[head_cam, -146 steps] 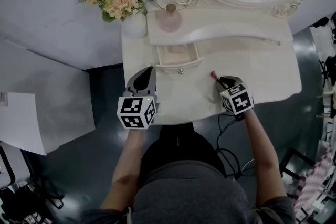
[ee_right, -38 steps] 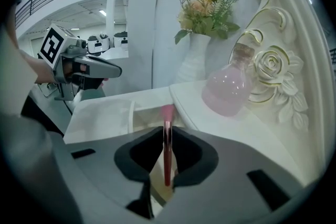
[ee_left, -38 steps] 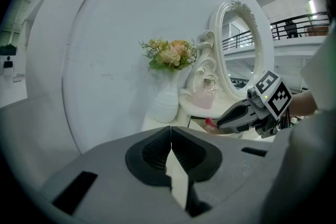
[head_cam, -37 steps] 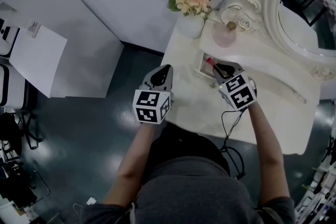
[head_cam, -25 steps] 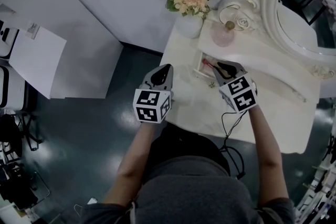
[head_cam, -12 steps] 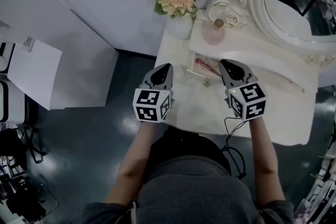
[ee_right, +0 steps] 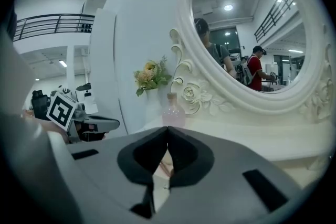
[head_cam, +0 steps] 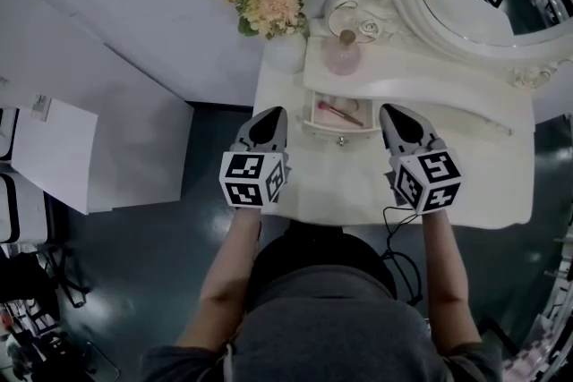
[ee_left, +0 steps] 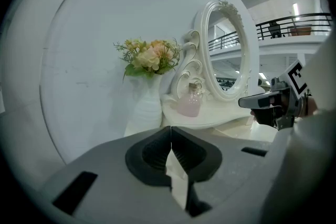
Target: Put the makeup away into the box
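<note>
Both left gripper [head_cam: 270, 113] and right gripper [head_cam: 390, 110], jaws together, flank drawer [head_cam: 338, 131] near perfume bottle [head_cam: 343, 56].

Nothing in these views can be read as a word, brand or number. The white marker cube [head_cam: 253, 180] on the left gripper [head_cam: 269, 114] and the matching cube [head_cam: 428, 181] on the right gripper [head_cam: 391, 110] carry black-and-white square code patterns, with blocks only and no letters or digits. A small tag [head_cam: 40, 106] on the white flat sheet [head_cam: 54, 152] bears marks too small to make out.
</note>
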{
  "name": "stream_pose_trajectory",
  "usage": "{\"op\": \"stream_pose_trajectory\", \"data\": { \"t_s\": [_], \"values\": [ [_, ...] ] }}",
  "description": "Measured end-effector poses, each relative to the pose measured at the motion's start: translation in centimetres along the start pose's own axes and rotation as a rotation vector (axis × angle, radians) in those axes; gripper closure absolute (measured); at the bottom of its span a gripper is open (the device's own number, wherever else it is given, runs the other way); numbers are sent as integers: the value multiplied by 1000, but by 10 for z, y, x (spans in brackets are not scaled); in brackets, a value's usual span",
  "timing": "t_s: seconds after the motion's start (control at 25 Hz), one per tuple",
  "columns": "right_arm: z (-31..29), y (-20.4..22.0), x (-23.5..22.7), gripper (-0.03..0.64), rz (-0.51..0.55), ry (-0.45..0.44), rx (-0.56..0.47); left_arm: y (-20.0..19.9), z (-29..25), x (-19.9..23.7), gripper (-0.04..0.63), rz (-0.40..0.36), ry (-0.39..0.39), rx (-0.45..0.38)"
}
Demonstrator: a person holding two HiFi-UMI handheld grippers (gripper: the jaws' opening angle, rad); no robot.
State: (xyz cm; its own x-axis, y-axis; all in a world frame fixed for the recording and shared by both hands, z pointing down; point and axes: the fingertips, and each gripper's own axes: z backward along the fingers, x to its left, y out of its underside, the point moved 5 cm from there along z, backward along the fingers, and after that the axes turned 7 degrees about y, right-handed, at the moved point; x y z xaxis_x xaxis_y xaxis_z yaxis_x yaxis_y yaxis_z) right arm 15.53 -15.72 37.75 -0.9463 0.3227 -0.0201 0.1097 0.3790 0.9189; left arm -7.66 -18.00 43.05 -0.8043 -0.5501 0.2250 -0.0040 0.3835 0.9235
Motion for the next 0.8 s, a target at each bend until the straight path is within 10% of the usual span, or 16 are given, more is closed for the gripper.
{"op": "stream_pose_trajectory", "data": {
  "t_s": [0.8],
  "values": [
    [46, 27, -16, 614, -103, 137, -45, -13, 4, -7, 588, -17, 49, -22]
  ]
}}
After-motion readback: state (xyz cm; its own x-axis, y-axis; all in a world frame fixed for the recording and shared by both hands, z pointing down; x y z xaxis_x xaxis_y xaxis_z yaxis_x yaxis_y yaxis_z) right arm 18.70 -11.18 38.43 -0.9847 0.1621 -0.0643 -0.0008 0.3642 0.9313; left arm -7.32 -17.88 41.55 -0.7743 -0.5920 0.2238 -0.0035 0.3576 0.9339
